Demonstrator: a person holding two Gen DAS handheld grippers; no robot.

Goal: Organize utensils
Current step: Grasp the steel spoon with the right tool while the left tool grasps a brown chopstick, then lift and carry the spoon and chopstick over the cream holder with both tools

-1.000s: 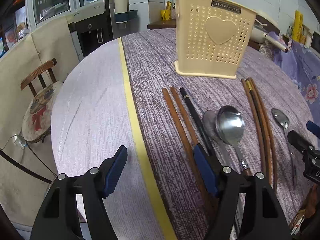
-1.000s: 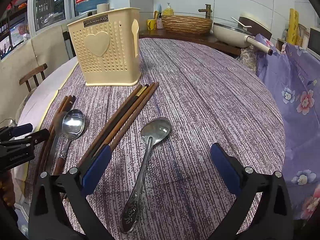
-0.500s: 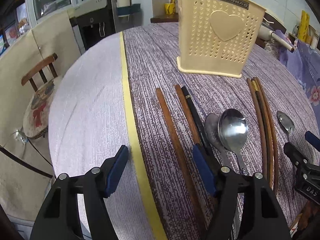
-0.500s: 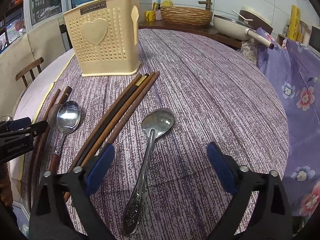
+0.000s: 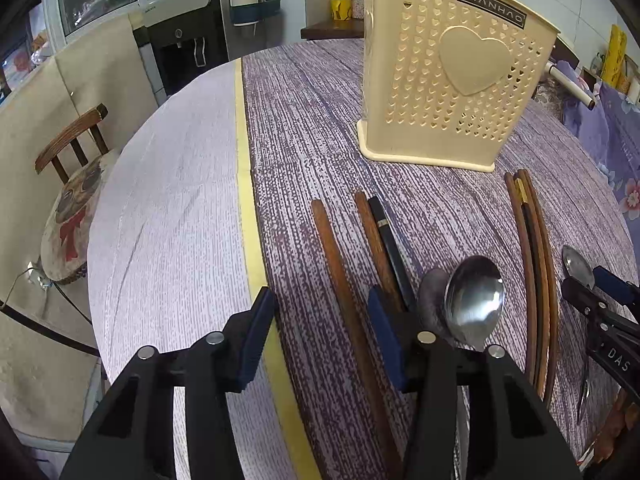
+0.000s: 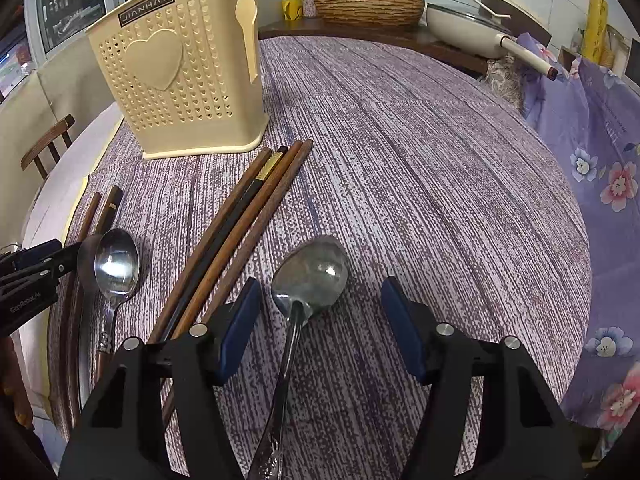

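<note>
Purple striped cloth covers the round surface (image 5: 320,128), with a yellow tape line along its pale side. In the left wrist view, the left claw (image 5: 320,322) is wide open and holds nothing. Compared with a second ago it has come lower and forward, so one brown chopstick (image 5: 340,280) now lies between its fingers, while two more chopsticks (image 5: 382,232) and a shiny spoon (image 5: 474,300) lie just beside the right finger. I judge that it prepares to pick this single chopstick. The cream holder (image 5: 456,80) stands upright behind them, with the mark "JIANHAO", seen mirrored here. The other claw at the right edge shows the letters "DAS".

In the right wrist view, the right claw (image 6: 322,328) is also wide open and empty. It has moved down too, and the neck of the grey spoon (image 6: 310,276) now lies between its fingers, nearer the left one. A bundle of chopsticks (image 6: 248,208) lies just beside that finger. The holder (image 6: 180,72) shows "JIANHAO" here as well, and the left claw carries writing like "GenRobot.AI". Nothing is visibly in the holder yet.
</note>
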